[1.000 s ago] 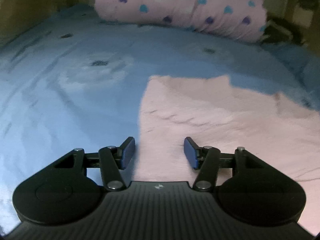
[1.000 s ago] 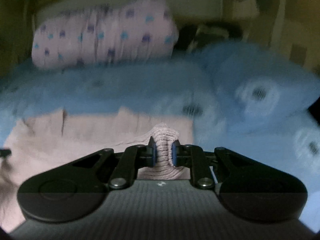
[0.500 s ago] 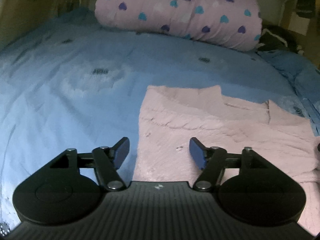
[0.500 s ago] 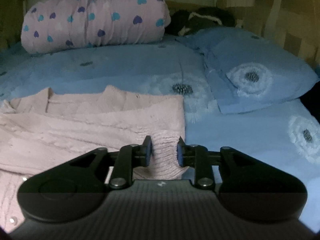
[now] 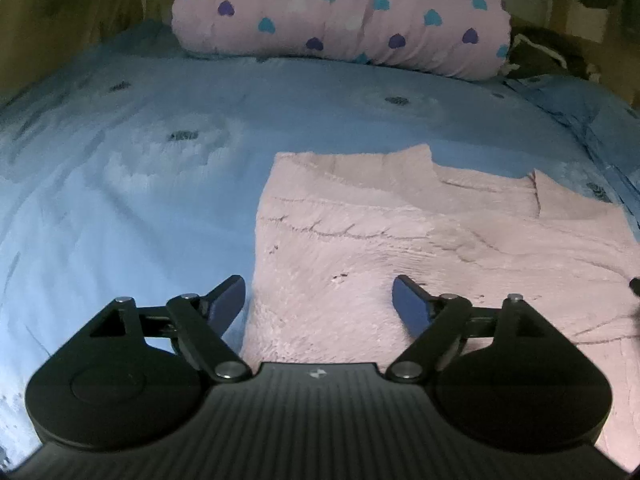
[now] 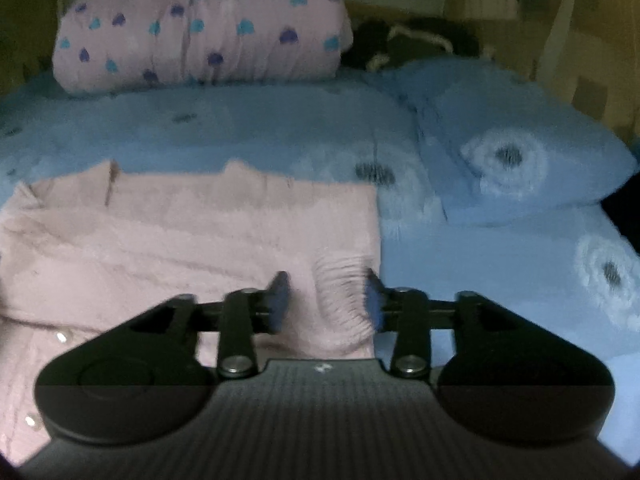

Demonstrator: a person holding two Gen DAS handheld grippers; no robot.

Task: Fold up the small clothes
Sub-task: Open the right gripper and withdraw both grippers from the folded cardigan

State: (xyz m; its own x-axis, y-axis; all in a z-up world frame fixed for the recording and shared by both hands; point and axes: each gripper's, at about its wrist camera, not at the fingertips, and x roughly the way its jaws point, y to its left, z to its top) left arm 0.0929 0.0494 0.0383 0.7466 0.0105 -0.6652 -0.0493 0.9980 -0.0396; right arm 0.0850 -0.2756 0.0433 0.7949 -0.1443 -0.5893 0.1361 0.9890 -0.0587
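A pink knitted cardigan (image 5: 400, 240) lies flat on the blue bedspread (image 5: 120, 200), folded into a rough rectangle. My left gripper (image 5: 318, 300) is open wide and empty, just above the cardigan's near left edge. In the right wrist view the cardigan (image 6: 180, 240) fills the left half, with small buttons at the lower left. My right gripper (image 6: 324, 296) is open, its fingers either side of a ribbed cuff (image 6: 344, 296) at the cardigan's near right corner, not gripping it.
A rolled pink quilt with blue and purple hearts (image 5: 340, 16) lies across the head of the bed. A blue pillow (image 6: 512, 144) lies at the right. A dark bundle of cloth (image 6: 408, 44) sits behind the pillow.
My right gripper has opened and let go of the ribbed cuff, which now lies on the cardigan. My left gripper has opened wider and stays over the left edge.
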